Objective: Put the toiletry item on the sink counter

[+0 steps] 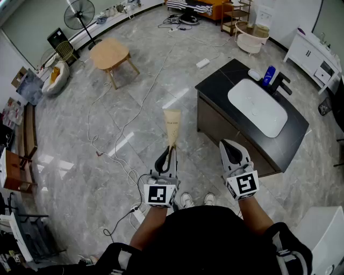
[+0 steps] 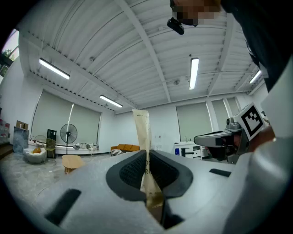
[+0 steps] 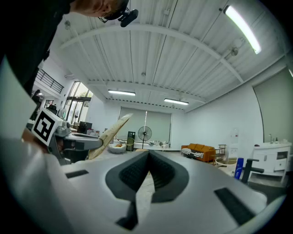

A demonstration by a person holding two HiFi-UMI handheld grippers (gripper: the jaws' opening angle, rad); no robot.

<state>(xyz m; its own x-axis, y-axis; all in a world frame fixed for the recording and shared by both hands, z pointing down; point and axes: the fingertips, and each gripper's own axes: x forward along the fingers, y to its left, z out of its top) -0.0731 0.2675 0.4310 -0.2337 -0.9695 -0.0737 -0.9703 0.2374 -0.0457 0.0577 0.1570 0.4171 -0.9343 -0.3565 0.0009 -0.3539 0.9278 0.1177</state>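
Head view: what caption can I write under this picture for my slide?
Left gripper pinches a beige tube, right gripper shut and empty, near the black sink counter.

Right hand-held gripper (image 3: 147,158) jaws together, empty, beige tube (image 3: 109,133) at left

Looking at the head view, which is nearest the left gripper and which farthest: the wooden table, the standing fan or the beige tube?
1. The beige tube, clamped in the left gripper and sticking out ahead.
2. The wooden table, ahead and to the left, on the floor.
3. The standing fan, farthest, by the far wall.
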